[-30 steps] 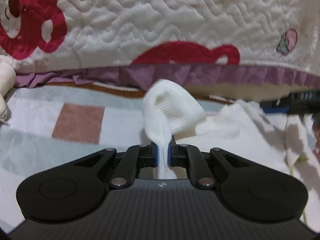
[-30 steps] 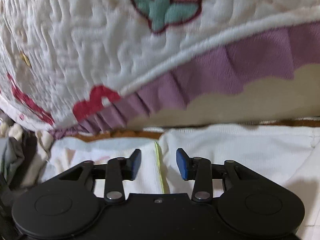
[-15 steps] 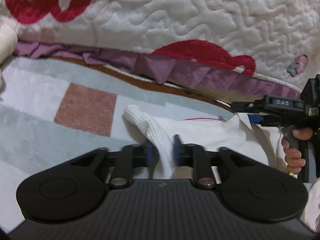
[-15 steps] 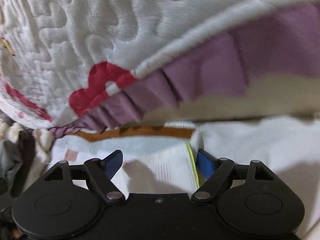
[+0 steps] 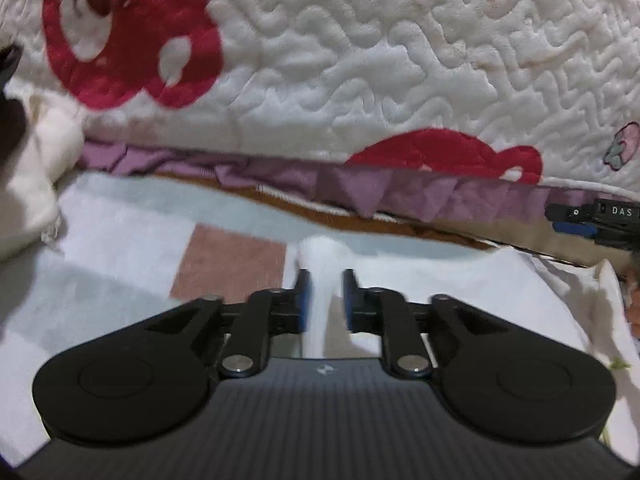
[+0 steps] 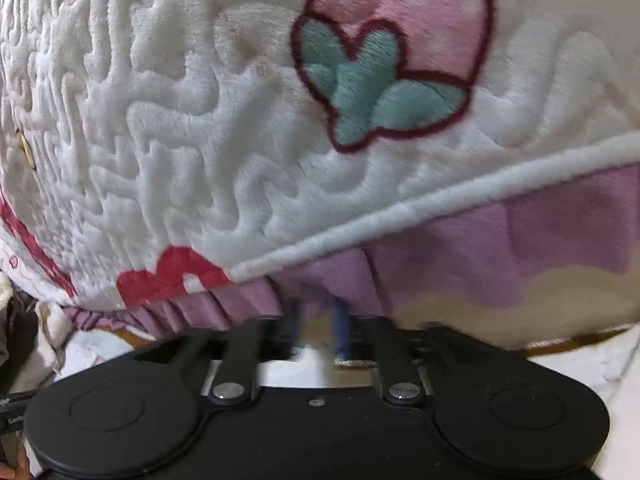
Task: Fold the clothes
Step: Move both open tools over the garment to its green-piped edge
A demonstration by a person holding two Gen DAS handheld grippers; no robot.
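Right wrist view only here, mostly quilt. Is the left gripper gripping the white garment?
Observer: No. The left gripper has its jaws parted. A strip of the white garment runs between them, with a gap on one side.
Operator: What is it lying on?
Observer: A pale blanket with a pinkish-brown square left of the strip.
Operator: Is my gripper visible there?
Observer: Yes, the right gripper pokes in at the far right edge, just below the purple frill.

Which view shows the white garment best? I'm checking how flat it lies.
The left wrist view: the white garment spreads flat on the checked mat, one ribbed end between the open left tongs. The right wrist view shows only blurred white strips.
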